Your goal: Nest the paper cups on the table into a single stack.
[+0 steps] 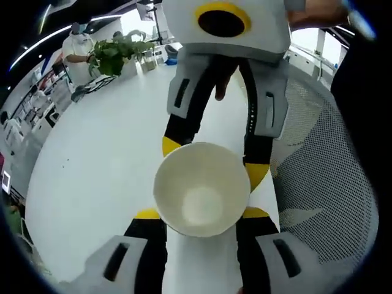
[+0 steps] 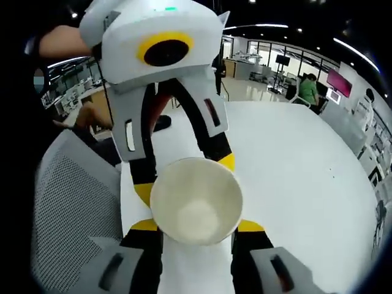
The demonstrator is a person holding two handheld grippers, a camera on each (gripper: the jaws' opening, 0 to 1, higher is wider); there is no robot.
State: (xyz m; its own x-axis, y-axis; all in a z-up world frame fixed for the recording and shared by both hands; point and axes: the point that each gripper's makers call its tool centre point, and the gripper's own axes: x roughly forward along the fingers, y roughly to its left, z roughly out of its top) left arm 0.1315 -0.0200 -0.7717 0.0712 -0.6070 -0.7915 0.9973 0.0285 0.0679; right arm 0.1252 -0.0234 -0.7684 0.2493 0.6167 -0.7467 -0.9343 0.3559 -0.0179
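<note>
Cup [image 1: 201, 188], white paper, mouth toward both cameras, sits over the white desk [image 1: 104, 159] beside a grey mesh chair [image 1: 324, 184]. Left tongs [image 1: 201, 213] clamp its rim from the near side; right tongs [image 1: 211, 160] grip the same cup from beyond. In the right gripper view the cup [image 2: 196, 201] sits between the right tongs [image 2: 197, 225] and left tongs [image 2: 184, 176]. Beyond the cup, a plant [image 1: 116, 54] stands at the desk's far edge.

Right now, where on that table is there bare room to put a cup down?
Plenty. The white table lies bare between the grippers and the plant at its far edge. It is crowded only at the cup, where the left gripper and the right gripper meet, beside the mesh chair.
</note>
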